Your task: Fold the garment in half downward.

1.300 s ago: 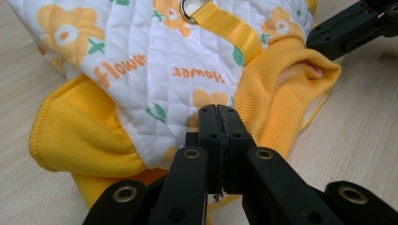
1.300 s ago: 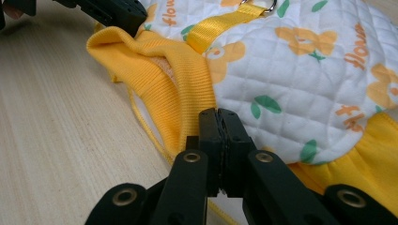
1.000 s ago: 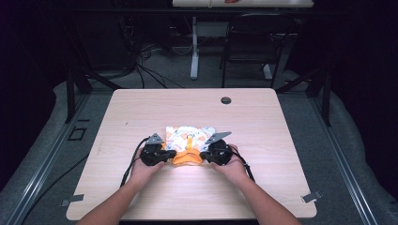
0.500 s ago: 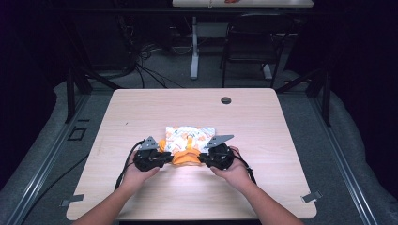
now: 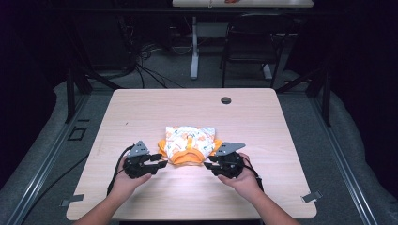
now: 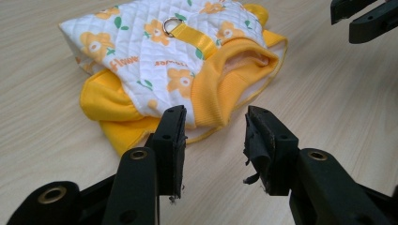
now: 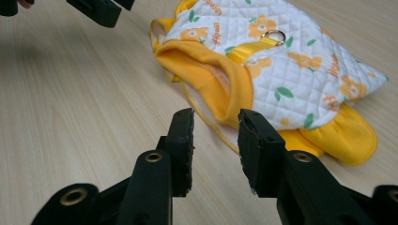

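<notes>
A small quilted white garment [image 5: 189, 144] with orange flowers and yellow trim lies flat in the middle of the wooden table [image 5: 272, 126]. A metal ring [image 6: 172, 24] sits on its yellow strap. My left gripper [image 5: 161, 161] rests to the garment's near left. Its jaws have just been opening and stand open, and the yellow hem [image 6: 211, 101] lies just past the tips, untouched. My right gripper [image 5: 209, 165] is at the near right. Its jaws have also just been opening and stand open, with nothing between them. Each gripper view looks along its own jaws [image 6: 213, 119] [image 7: 215, 117] at the garment [image 7: 286, 56].
A dark cable hole [image 5: 225, 100] sits in the tabletop near the far edge. Beyond the table stand a chair [image 5: 248, 42] and another table's leg [image 5: 194, 47], with cables on the floor. Bare wood surrounds the garment on every side.
Both grippers have let go of the garment's near edge, opened their jaws and drawn back toward me and slightly apart. The garment now lies released on the table.
</notes>
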